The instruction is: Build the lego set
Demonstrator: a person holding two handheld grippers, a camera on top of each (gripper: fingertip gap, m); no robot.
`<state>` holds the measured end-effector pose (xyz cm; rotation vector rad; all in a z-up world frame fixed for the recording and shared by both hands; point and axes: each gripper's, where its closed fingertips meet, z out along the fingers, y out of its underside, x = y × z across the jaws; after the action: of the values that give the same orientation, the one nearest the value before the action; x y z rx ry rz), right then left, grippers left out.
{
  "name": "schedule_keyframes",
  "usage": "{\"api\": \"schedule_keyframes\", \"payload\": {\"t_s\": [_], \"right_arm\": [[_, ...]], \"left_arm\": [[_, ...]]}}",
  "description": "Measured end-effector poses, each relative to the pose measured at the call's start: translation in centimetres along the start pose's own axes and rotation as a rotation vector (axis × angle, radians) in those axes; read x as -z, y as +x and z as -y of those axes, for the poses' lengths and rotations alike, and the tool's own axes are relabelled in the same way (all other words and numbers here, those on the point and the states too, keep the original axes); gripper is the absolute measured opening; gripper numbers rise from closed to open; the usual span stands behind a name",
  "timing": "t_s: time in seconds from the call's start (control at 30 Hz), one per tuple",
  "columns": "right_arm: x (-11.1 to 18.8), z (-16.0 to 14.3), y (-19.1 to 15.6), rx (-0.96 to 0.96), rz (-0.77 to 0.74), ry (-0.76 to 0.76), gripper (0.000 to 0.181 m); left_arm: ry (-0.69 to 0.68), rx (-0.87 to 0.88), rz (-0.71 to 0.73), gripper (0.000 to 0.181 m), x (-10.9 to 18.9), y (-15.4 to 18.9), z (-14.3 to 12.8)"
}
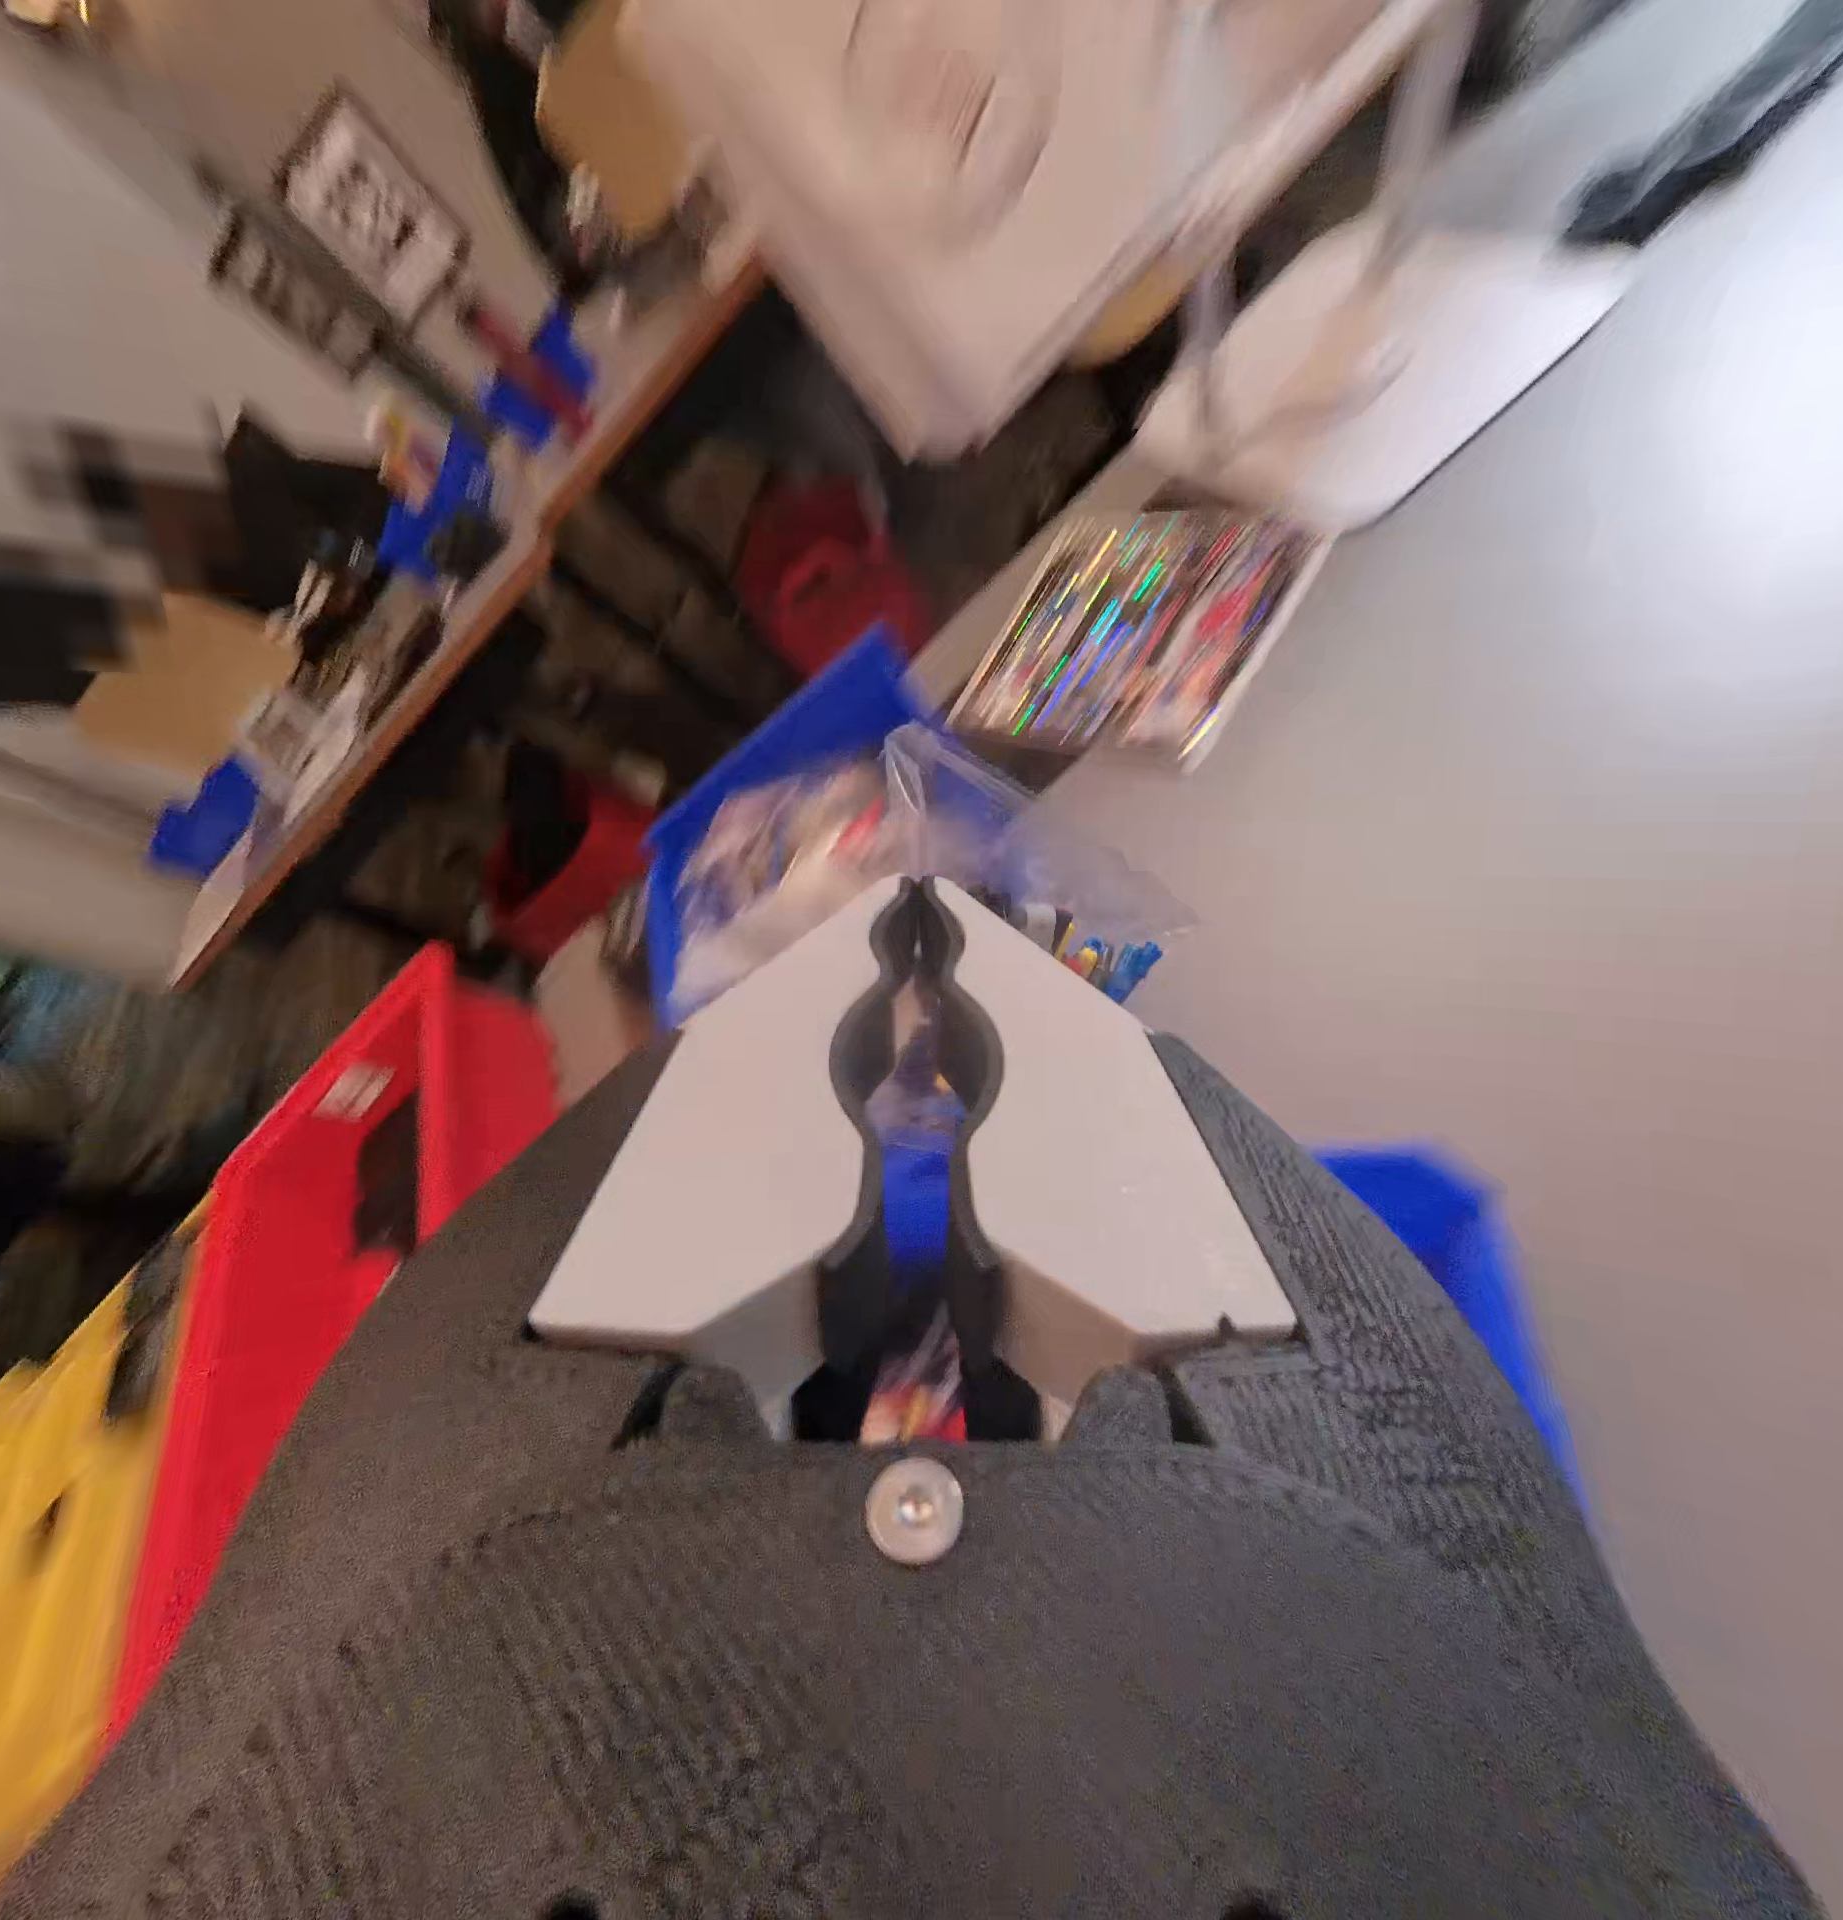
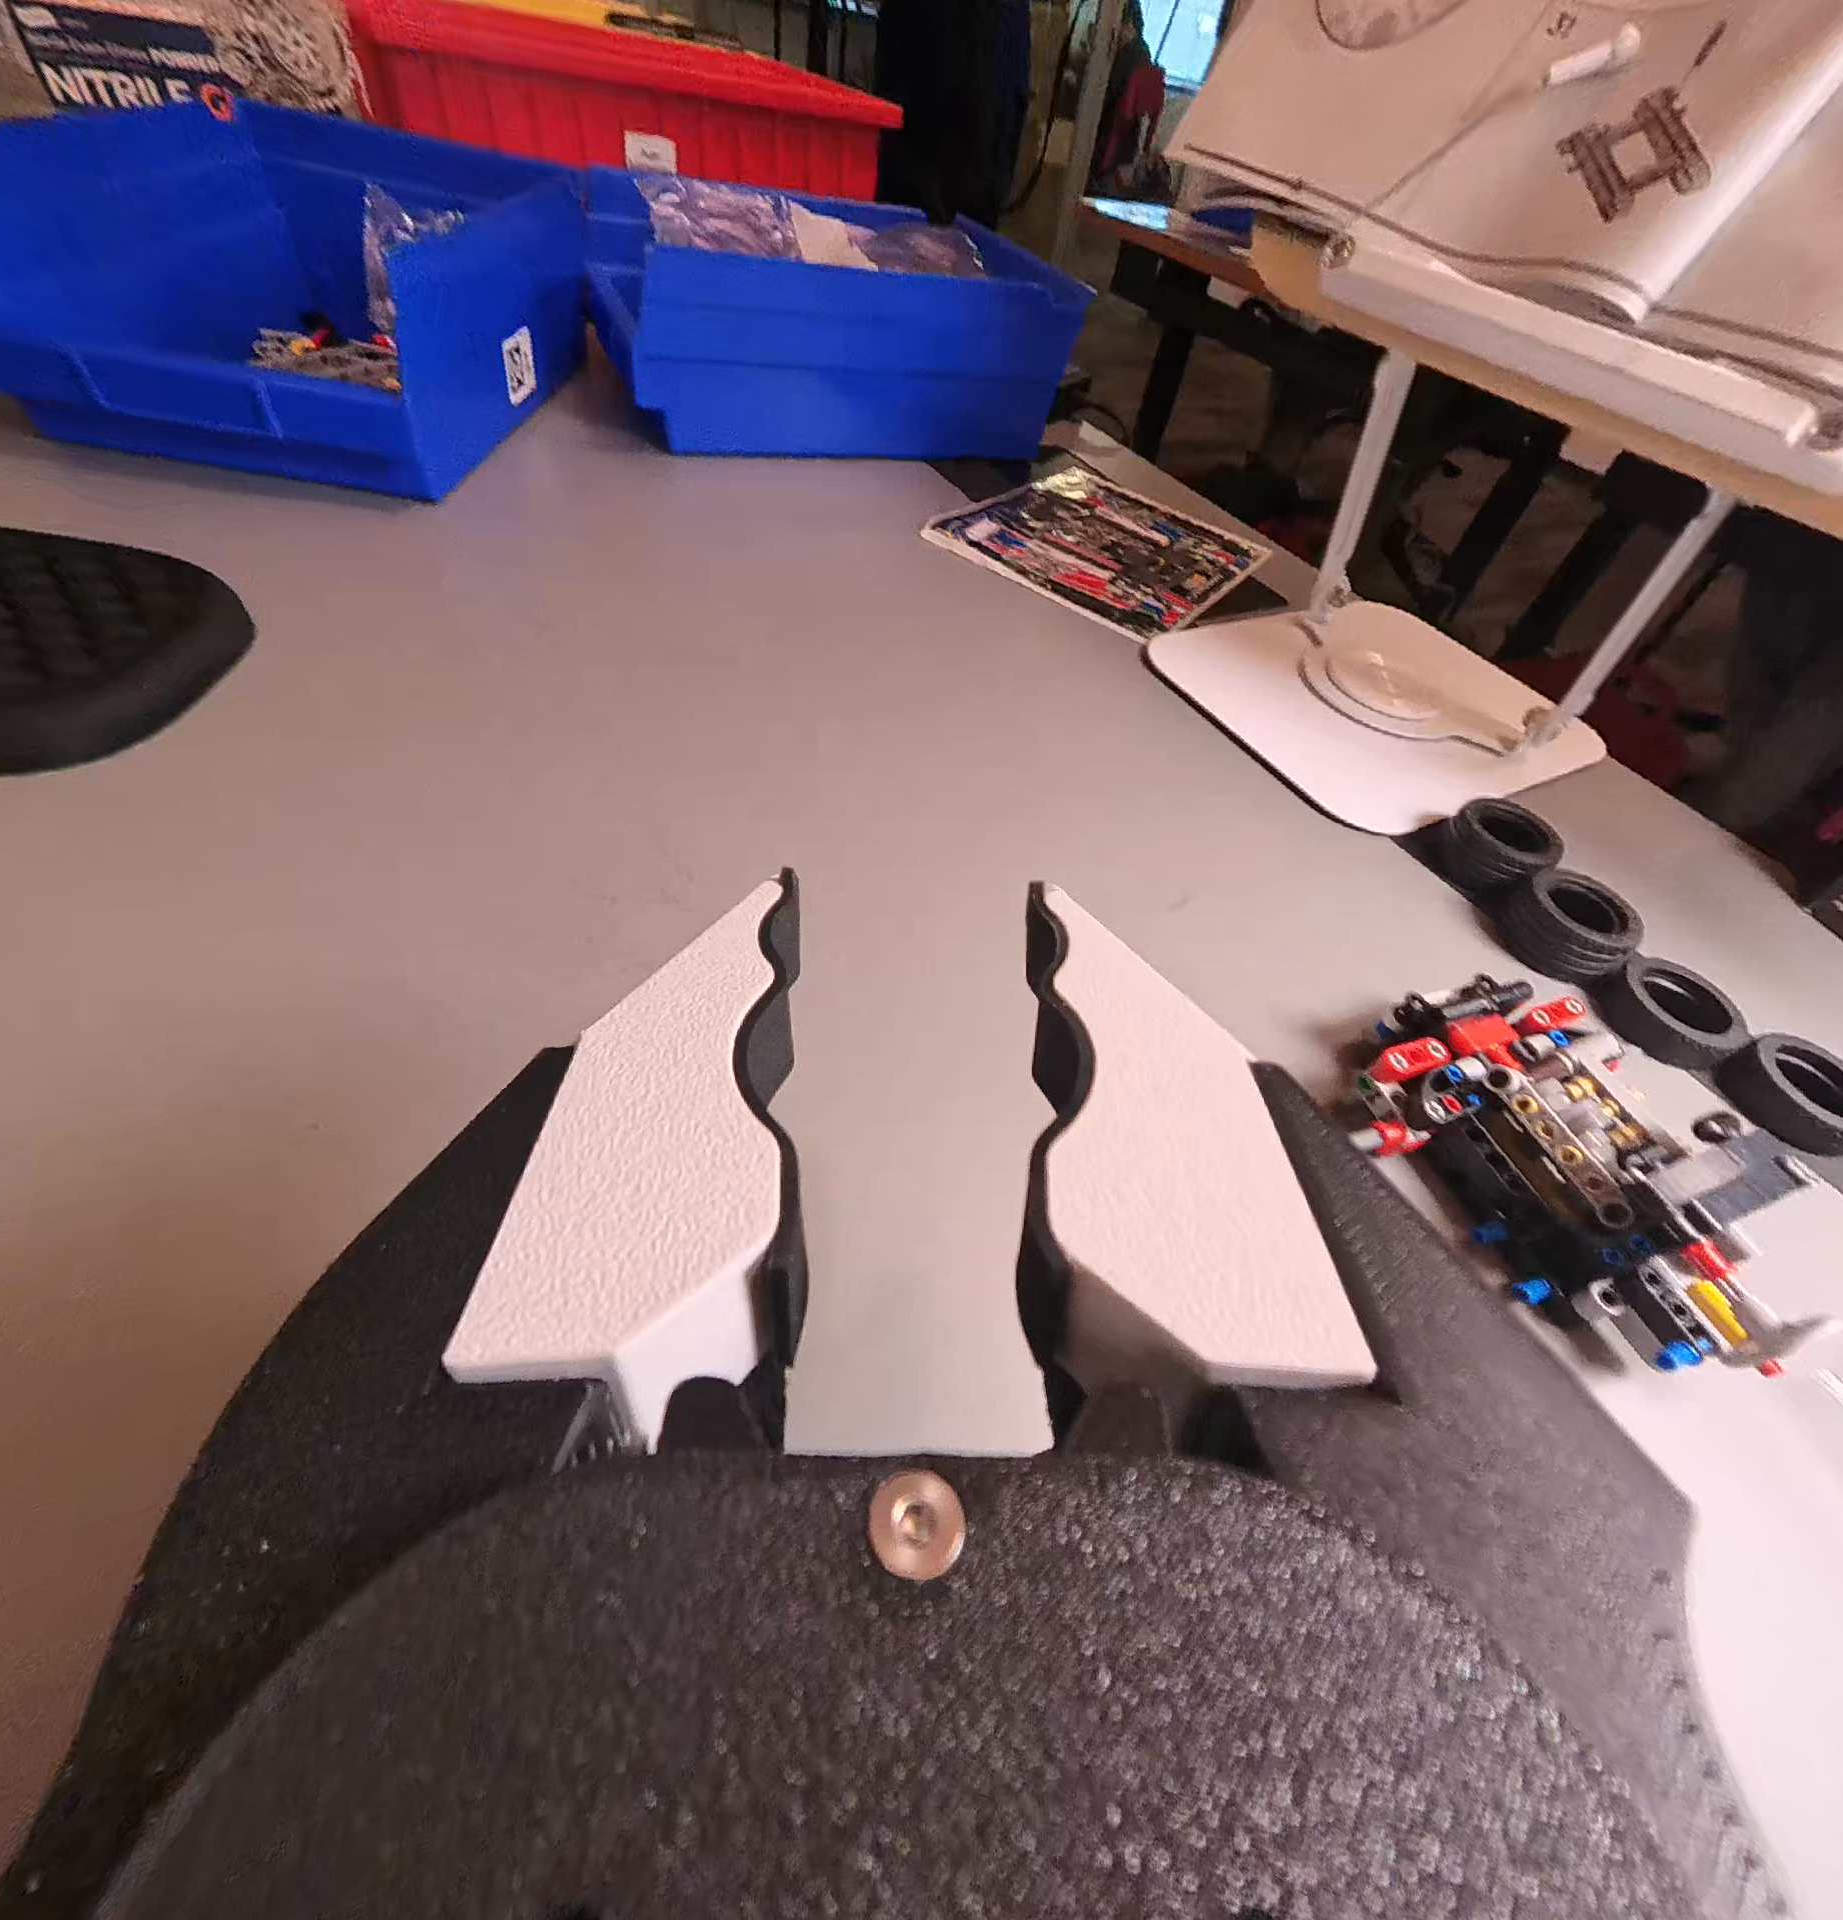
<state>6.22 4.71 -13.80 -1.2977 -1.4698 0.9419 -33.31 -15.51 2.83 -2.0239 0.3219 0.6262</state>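
Note:
My left gripper [image 1: 919, 885] is shut on the edge of a clear plastic bag [image 1: 1062, 868] holding small coloured lego pieces [image 1: 1099, 956], lifted over a blue bin [image 1: 782, 748]; this view is tilted and blurred. My right gripper [image 2: 912, 883] is open and empty, low over the grey table [image 2: 584, 675]. A partly built lego chassis [image 2: 1551, 1164] of black, grey and red parts lies on the table to its right. Several black tyres [image 2: 1582, 920] stand in a row just beyond the chassis.
Two blue bins [image 2: 273, 312] [image 2: 844, 343] and a red bin [image 2: 605, 104] stand at the table's back. A sticker sheet [image 2: 1093, 561] lies near a white stand [image 2: 1374, 707] that carries an open instruction booklet [image 2: 1519, 187]. A black mat [image 2: 65, 644] is at left. Spacing between my two grippers at the tips: around 50 cm.

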Motion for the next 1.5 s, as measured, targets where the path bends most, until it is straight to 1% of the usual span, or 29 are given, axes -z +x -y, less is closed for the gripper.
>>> {"api": "schedule_keyframes", "payload": {"t_s": [0.1,0.2,0.27,0.33,0.37,0.4,0.43,0.47,0.5,0.6,0.67,0.73,0.8,0.9,0.97,1.0,1.03,1.1,1.13,1.17,1.2,1.23,1.27,1.3,1.33,1.37,1.43,1.47,1.5], "right_arm": [[-0.7,1.9,-2.2,-0.011,0.045,0.070,0.046],[-1.4,4.6,-5.1,-0.034,0.103,0.166,0.053],[-1.8,6.5,-6.9,-0.066,0.135,0.230,0.060],[-2.3,7.7,-7.8,-0.090,0.117,0.264,0.067],[-2.6,7.9,-8.1,-0.080,0.101,0.272,0.067],[-2.8,8.0,-8.2,-0.061,0.081,0.272,0.066],[-3.0,7.8,-8.0,-0.031,0.044,0.271,0.055],[-2.9,7.6,-7.4,0.009,-0.013,0.278,0.030],[-2.8,7.3,-6.6,0.048,-0.072,0.276,0.010],[-2.5,6.5,-5.3,0.107,-0.102,0.286,0.005],[-2.2,6.4,-4.5,0.229,-0.149,0.292,0.005],[-2.0,6.0,-4.1,0.437,-0.227,0.296,0.005],[-2.2,5.4,-4.3,0.585,-0.260,0.291,0.005],[-2.4,5.1,-5.6,0.840,-0.306,0.301,0.005],[-2.4,5.2,-7.0,1.003,-0.328,0.312,0.005],[-2.4,5.4,-7.8,1.079,-0.338,0.322,0.005],[-2.3,5.5,-8.6,1.144,-0.344,0.333,0.006],[-2.1,5.7,-10.0,1.226,-0.347,0.357,0.005],[-2.1,5.8,-10.6,1.256,-0.345,0.366,0.006],[-2.0,5.7,-11.0,1.282,-0.342,0.371,0.005],[-2.0,5.7,-11.3,1.305,-0.343,0.373,0.005],[-2.0,5.6,-11.5,1.325,-0.344,0.374,0.005],[-1.9,5.5,-11.6,1.343,-0.344,0.371,0.005],[-1.9,5.5,-11.5,1.358,-0.352,0.370,0.005],[-1.8,5.4,-11.3,1.363,-0.358,0.362,0.006],[-1.9,5.3,-10.8,1.357,-0.363,0.345,0.005],[-2.2,4.9,-9.6,1.289,-0.359,0.295,0.007],[-2.4,4.5,-8.9,1.225,-0.340,0.265,0.012],[-2.7,4.0,-8.2,1.116,-0.308,0.237,0.018]], "left_arm": [[0.255,0.072,-0.150,0.000,0.2,7.5,7.1],[0.454,0.178,-0.327,0.000,-0.1,15.3,12.2],[0.542,0.252,-0.428,0.000,-0.8,20.1,14.3],[0.599,0.316,-0.520,0.000,-1.6,24.4,15.8],[0.612,0.342,-0.550,0.000,-2.1,26.1,16.2],[0.619,0.361,-0.574,0.000,-2.6,27.6,16.4],[0.620,0.377,-0.593,0.000,-3.1,28.8,16.5],[0.622,0.390,-0.601,0.000,-3.5,29.5,16.4],[0.627,0.401,-0.609,0.000,-3.9,29.8,16.2],[0.612,0.396,-0.657,0.000,-5.0,30.3,14.5],[0.609,0.428,-0.689,0.007,-5.9,30.2,13.0],[0.607,0.535,-0.787,0.020,-6.5,29.8,11.8],[0.565,0.725,-0.947,0.041,-7.1,29.4,11.0],[0.508,1.042,-1.209,0.061,-7.7,29.1,10.6],[0.462,1.177,-1.330,0.081,-8.2,29.8,10.4],[0.447,1.225,-1.365,0.088,-8.4,30.1,10.4],[0.423,1.233,-1.387,0.091,-8.5,30.6,10.3],[0.358,1.209,-1.431,0.095,-8.5,32.1,10.2],[0.330,1.221,-1.485,0.093,-8.2,32.7,10.3],[0.304,1.225,-1.572,0.085,-7.3,33.3,10.5],[0.272,1.204,-1.674,0.075,-6.1,34.2,10.6],[0.222,1.167,-1.743,0.066,-5.2,35.2,10.5],[0.193,1.125,-1.764,0.052,-4.8,36.0,10.4],[0.206,1.093,-1.756,0.033,-4.5,36.4,10.4],[0.246,1.084,-1.732,0.019,-4.5,36.1,10.6],[0.288,1.084,-1.705,0.012,-4.5,35.5,10.9],[0.350,1.029,-1.589,0.005,-5.2,34.8,10.9],[0.370,0.998,-1.520,0.002,-5.8,34.5,10.8],[0.392,0.990,-1.467,0.001,-6.3,34.1,10.6]]}}
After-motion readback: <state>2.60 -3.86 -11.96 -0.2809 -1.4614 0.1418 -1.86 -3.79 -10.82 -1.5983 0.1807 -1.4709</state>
